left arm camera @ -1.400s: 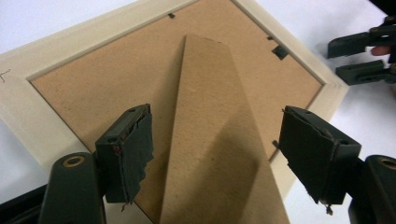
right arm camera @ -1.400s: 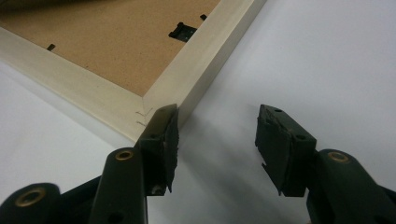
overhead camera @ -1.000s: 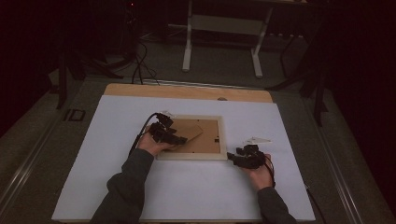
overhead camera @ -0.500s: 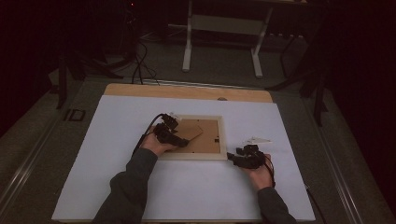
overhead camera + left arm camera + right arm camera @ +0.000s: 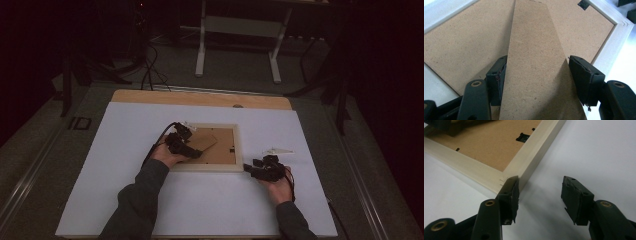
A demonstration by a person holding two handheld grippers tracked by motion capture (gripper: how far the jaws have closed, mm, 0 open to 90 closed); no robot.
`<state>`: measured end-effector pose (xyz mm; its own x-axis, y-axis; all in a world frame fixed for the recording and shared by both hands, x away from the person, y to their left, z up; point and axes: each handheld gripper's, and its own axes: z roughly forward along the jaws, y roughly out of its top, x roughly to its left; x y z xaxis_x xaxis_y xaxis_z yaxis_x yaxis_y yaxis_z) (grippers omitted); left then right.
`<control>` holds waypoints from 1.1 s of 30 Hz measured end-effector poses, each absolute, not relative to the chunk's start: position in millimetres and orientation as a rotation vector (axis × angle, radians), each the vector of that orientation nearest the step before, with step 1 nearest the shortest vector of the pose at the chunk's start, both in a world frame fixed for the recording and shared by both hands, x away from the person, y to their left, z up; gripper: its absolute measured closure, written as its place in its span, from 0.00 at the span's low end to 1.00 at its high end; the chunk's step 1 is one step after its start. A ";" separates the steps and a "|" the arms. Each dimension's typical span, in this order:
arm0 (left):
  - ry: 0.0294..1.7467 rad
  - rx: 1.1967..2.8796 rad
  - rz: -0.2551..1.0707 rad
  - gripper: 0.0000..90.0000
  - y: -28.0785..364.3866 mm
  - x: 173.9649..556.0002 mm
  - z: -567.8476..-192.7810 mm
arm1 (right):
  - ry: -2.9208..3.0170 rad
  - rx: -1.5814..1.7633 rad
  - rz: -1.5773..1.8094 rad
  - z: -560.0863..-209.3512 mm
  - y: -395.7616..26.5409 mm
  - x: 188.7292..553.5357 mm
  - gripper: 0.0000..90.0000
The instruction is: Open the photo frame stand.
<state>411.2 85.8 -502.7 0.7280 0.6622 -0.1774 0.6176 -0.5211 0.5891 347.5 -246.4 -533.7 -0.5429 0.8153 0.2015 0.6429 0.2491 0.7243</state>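
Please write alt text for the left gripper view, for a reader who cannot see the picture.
Two black jaws of the left gripper have just been closing around a tapered brown fibreboard stand, which lies between them; the left pad touches its edge, while the right pad seems a little apart. Beneath lies the brown backing board of a pale wooden picture frame, face down on a white surface.

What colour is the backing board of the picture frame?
The backing board is plain brown, like pressed fibreboard; the left gripper view shows it best.

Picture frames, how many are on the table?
1. The picture frame lies face down in the middle of the white table, between the left gripper and the right gripper. Nothing seems to hide another.
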 end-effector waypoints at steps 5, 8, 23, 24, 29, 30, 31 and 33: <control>0.948 2.300 0.119 0.42 84.6 409.9 -502.4 | 2.284 1.387 1.205 -530.4 -249.7 348.1 0.53; 0.942 2.305 0.128 0.42 84.2 409.2 -502.3 | 2.278 1.382 1.214 -527.2 -251.3 350.2 0.53; 0.926 2.312 0.180 0.42 82.2 405.1 -501.3 | 2.256 1.311 1.219 -495.8 -253.4 360.8 0.53; 0.928 2.312 0.181 0.42 82.0 404.4 -501.0 | 2.255 1.305 1.217 -493.3 -252.9 361.5 0.53; 0.922 2.315 0.205 0.42 81.5 402.1 -499.6 | 2.258 1.259 1.208 -479.0 -249.0 366.3 0.53; 0.923 2.313 0.208 0.42 81.1 401.3 -499.4 | 2.261 1.255 1.205 -477.6 -248.4 366.9 0.53; 0.923 2.313 0.212 0.42 80.9 400.9 -499.1 | 2.262 1.248 1.203 -475.5 -247.4 367.8 0.53; 0.918 2.313 0.222 0.42 80.3 399.6 -498.3 | 2.266 1.239 1.199 -472.6 -245.8 369.1 0.53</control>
